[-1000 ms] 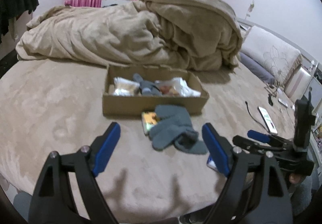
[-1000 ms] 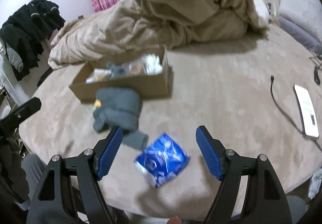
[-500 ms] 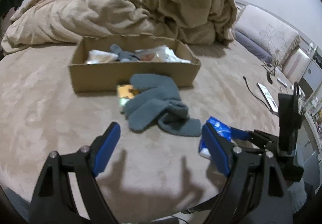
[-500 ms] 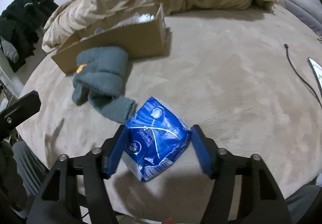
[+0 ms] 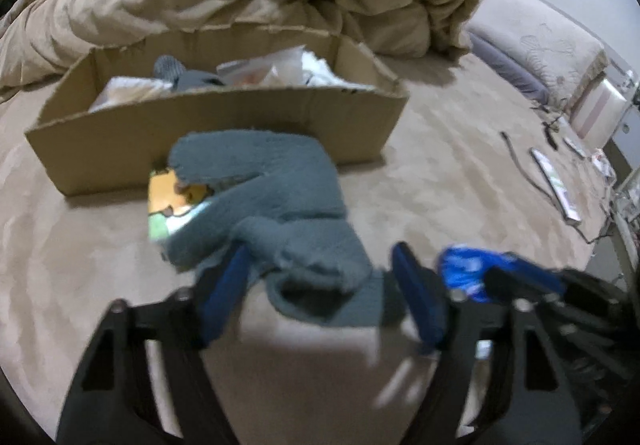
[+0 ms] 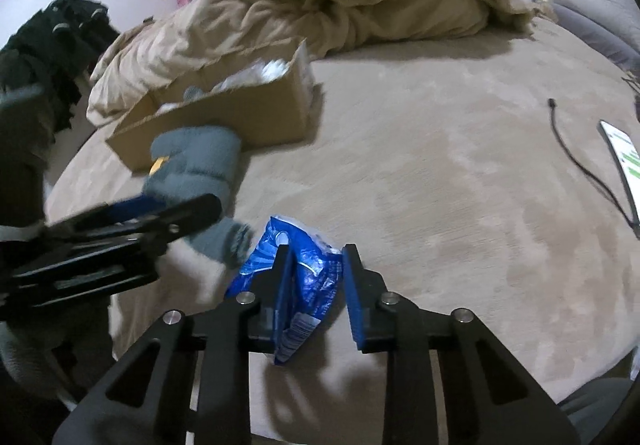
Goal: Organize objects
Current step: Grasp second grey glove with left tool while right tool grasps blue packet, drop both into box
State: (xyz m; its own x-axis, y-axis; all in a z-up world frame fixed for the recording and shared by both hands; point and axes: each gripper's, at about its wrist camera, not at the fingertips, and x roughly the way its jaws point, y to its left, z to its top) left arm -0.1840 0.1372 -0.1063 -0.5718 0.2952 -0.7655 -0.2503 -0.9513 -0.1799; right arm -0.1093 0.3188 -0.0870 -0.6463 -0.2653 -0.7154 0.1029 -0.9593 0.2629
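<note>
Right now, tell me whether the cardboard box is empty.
Not empty: the cardboard box holds white packets and a grey cloth item.

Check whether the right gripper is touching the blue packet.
Touching. The right wrist view shows the right gripper closed on the blue packet: the foil is crumpled between both blue fingers, with no gap on either side.

Left gripper (image 5: 320, 285) jaws apart around grey socks (image 5: 276, 213) lying on yellow packet (image 5: 172, 201), cardboard box (image 5: 224, 125) just behind.
</note>
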